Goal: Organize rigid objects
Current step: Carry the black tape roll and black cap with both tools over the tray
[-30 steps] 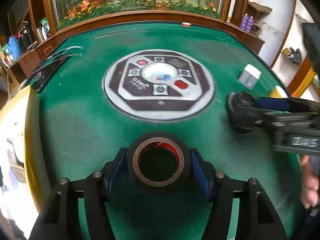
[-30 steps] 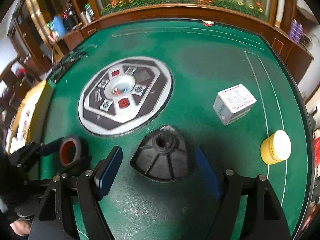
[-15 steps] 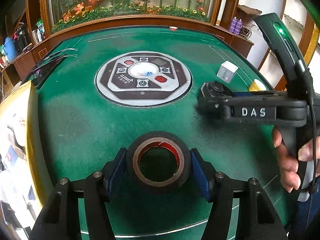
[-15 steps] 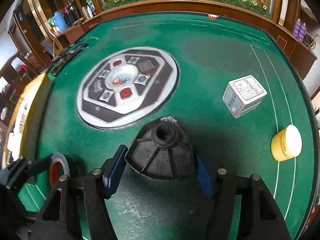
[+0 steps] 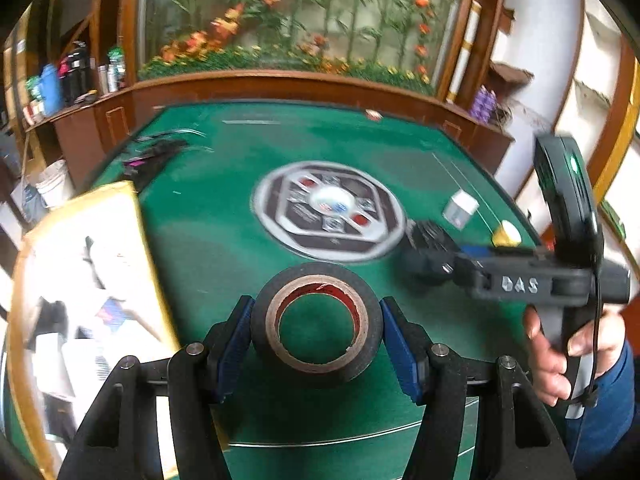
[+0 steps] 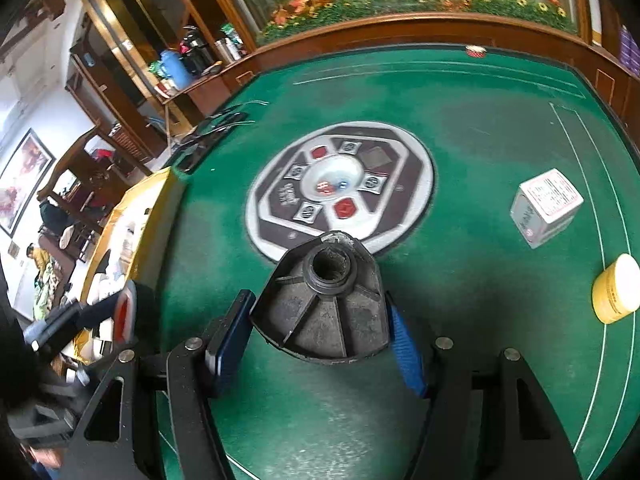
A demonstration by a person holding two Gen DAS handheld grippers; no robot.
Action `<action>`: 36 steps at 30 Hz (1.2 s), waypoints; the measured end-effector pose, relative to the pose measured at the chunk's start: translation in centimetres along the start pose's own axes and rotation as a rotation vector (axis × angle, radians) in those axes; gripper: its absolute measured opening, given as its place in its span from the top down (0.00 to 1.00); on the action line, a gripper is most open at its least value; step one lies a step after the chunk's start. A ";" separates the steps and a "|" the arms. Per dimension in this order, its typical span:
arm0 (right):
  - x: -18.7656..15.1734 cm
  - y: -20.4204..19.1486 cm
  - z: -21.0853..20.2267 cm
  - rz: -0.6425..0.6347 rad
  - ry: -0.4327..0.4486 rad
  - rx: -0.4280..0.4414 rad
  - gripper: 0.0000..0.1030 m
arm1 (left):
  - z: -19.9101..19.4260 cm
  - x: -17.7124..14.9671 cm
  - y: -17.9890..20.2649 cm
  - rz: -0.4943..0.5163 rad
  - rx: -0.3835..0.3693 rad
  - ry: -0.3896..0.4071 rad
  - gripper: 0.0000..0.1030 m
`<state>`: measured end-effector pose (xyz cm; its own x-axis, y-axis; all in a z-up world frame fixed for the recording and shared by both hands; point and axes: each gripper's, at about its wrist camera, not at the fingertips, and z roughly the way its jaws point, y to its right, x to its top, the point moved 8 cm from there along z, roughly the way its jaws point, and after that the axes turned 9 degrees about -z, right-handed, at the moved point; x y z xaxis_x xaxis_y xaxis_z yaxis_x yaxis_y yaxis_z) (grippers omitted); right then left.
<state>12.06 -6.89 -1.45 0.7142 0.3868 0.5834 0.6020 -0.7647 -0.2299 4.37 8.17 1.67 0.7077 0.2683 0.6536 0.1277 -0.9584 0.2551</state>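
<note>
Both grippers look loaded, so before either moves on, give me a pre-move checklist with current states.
1. Left gripper pads clamp the black tape roll with brown cardboard core: ok.
2. Right gripper pads clamp the black ribbed plastic cone-shaped base: ok.
3. Base clear of the green felt table: cannot tell.
4. White cardboard box and yellow round tub apart from the right gripper: ok.
5. Free space in the yellow-rimmed bin: cannot tell.

A green felt table (image 6: 500,120) with a wooden rim carried a round control panel (image 6: 340,188) at its centre. A white box (image 6: 546,206) and a yellow jar (image 6: 616,294) lay to the right, well apart from the panel; a yellow box (image 5: 84,280) sat at the left edge.
</note>
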 end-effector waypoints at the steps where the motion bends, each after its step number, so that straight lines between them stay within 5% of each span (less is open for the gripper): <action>1: 0.0 -0.4 -0.1 -0.007 0.005 0.007 0.38 | -0.4 0.3 -0.7 -0.014 0.007 0.013 0.36; 17: 3.8 -11.9 1.1 -0.170 0.011 0.160 0.38 | -2.3 2.0 -16.5 -0.263 0.191 0.082 0.35; 25: 9.2 -21.4 5.9 -0.261 0.013 0.222 0.38 | -0.4 1.7 -18.9 -0.282 0.222 0.058 0.35; 36: 12.5 -25.4 16.2 -0.239 -0.095 0.182 0.38 | -0.5 1.6 -19.9 -0.273 0.218 0.053 0.35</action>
<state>11.49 25.70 -0.90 0.5694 0.5975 0.5646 0.8050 -0.5443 -0.2358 2.64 27.72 -2.02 0.5906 0.5169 0.6196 0.4567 -0.8472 0.2715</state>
